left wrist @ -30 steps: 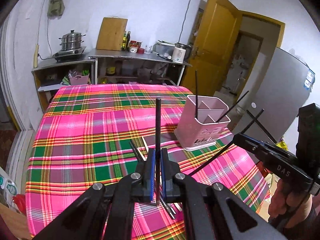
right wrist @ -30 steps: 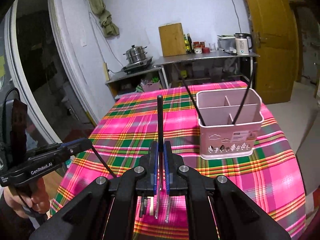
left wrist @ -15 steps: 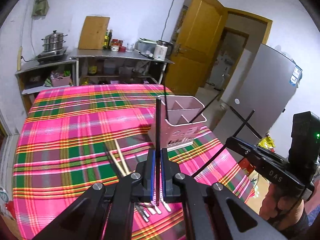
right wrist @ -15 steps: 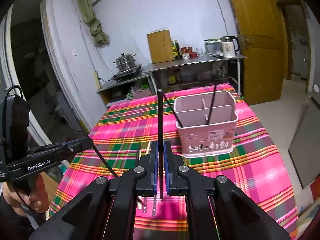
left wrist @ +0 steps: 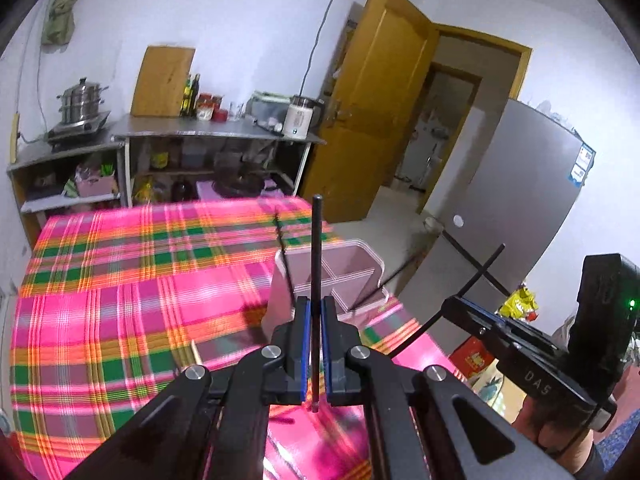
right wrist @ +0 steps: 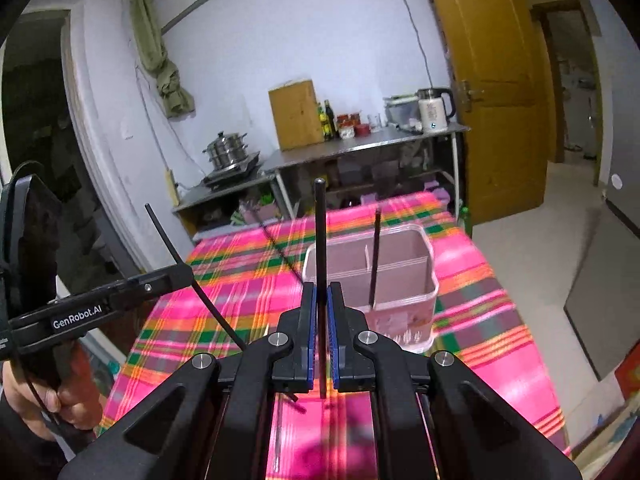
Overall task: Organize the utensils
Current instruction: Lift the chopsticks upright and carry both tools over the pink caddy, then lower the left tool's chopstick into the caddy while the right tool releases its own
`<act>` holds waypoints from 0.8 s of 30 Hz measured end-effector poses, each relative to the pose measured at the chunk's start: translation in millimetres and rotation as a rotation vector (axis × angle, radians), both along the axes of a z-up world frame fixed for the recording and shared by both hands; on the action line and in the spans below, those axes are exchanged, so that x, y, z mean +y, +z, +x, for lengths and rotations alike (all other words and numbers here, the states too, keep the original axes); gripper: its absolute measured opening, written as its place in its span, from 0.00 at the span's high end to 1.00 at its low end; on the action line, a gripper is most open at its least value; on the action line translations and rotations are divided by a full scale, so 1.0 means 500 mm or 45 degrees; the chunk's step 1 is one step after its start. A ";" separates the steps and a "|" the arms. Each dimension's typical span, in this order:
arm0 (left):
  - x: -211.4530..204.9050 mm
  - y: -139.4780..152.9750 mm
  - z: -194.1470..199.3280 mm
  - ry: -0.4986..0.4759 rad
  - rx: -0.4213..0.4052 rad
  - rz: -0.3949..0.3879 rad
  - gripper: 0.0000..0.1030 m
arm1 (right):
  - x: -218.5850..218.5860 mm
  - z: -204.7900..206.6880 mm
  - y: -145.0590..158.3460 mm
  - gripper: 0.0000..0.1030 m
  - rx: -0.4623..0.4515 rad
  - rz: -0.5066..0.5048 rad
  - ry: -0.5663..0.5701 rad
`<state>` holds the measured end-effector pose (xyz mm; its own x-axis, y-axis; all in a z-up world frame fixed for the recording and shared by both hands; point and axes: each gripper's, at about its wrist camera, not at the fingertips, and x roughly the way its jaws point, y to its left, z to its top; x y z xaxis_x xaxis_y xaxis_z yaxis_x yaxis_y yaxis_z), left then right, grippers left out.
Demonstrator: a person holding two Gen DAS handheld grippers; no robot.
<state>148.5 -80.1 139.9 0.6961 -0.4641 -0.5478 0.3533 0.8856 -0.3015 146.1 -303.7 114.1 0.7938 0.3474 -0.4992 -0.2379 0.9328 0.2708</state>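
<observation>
At the bottom centre of the left wrist view, the left gripper [left wrist: 314, 322] has its fingers [left wrist: 302, 340] clamped together on a black chopstick [left wrist: 316, 264] that stands upright up the middle of the frame. In the right wrist view the right gripper [right wrist: 321, 308] sits in the same spot, its fingers [right wrist: 309, 332] pinched on another black chopstick [right wrist: 320, 240], also upright. Each gripper shows in the other's view: the right one at the lower right of the left view, the left one at the left edge of the right view, each with its stick slanting out of its tip.

Under both grippers lies the worktop [left wrist: 120, 300], covered with a pink, green and orange plaid cloth. A pale wooden chopstick [left wrist: 195, 354] rests on the cloth just left of the left gripper's fingers.

Beyond the fingers, right of centre, stands a pink utensil holder [right wrist: 400, 276] with inner dividers, near the right edge of the worktop. Black chopsticks [right wrist: 375, 256] already lean in its compartments.

Farther back, along the white wall, a metal counter [left wrist: 216, 134] carries a steamer pot [left wrist: 82, 100], a cutting board [left wrist: 162, 80], bottles and a kettle [right wrist: 434, 110]. A yellow door [left wrist: 376, 120] stands open at the upper right of the left view, with a grey fridge [left wrist: 516, 200] beside it.
</observation>
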 end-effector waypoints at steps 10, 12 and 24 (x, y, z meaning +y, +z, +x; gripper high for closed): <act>-0.016 0.099 0.082 0.026 -0.113 -0.056 0.95 | -0.022 0.070 0.099 0.95 -0.150 -0.001 -0.055; -0.023 0.104 0.099 0.030 -0.124 -0.053 0.95 | -0.020 0.084 0.105 0.95 -0.161 -0.006 -0.064; -0.057 0.006 0.177 0.029 -0.063 -0.015 0.95 | 0.005 0.141 0.025 0.95 -0.086 -0.045 -0.069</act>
